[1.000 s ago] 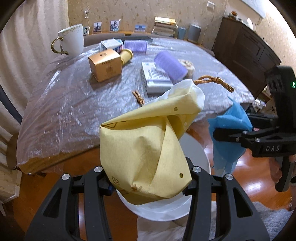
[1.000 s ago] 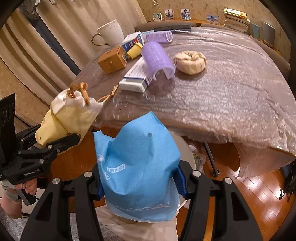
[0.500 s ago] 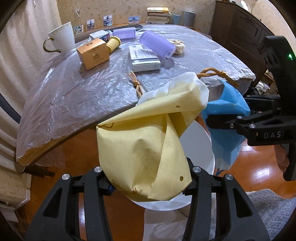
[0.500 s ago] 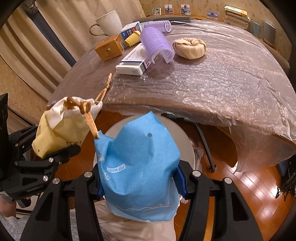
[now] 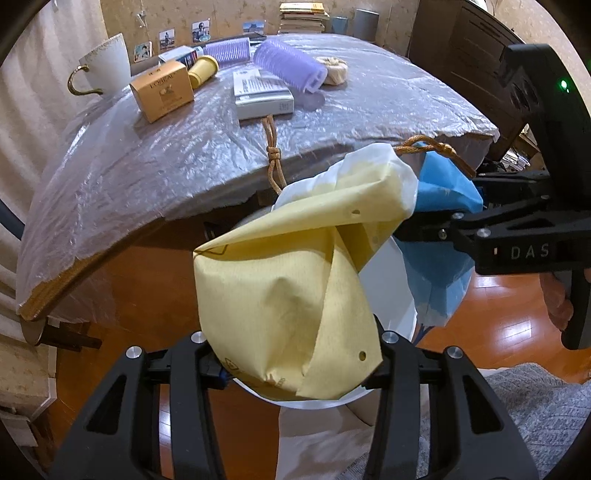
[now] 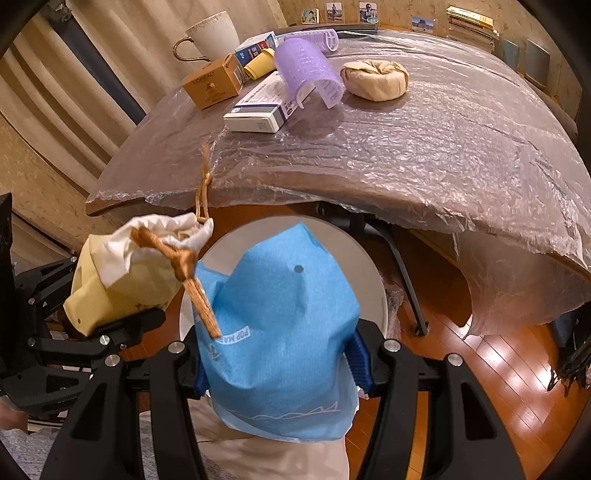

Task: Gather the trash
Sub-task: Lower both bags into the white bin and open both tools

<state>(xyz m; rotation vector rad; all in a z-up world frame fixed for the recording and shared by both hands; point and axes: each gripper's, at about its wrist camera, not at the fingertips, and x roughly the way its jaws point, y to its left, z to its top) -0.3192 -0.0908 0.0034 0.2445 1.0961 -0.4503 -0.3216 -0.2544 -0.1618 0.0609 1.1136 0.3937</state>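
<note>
My left gripper is shut on a crumpled yellow paper bag with brown rope handles. One handle trails back onto the table edge. My right gripper is shut on a crumpled blue paper bag. Both bags hang over a round white bin on the floor below the table edge. In the left wrist view the blue bag and right gripper are at the right. In the right wrist view the yellow bag is at the left.
A plastic-covered table holds a gold box, a white box, purple hair rollers, a beige scrunchie and a white mug. A dark cabinet stands right. The floor is wood.
Both grippers have drawn back and down from the table with their bags, and now hold them over the white bin. The yellow bag's rope handle has slid toward the table edge.
</note>
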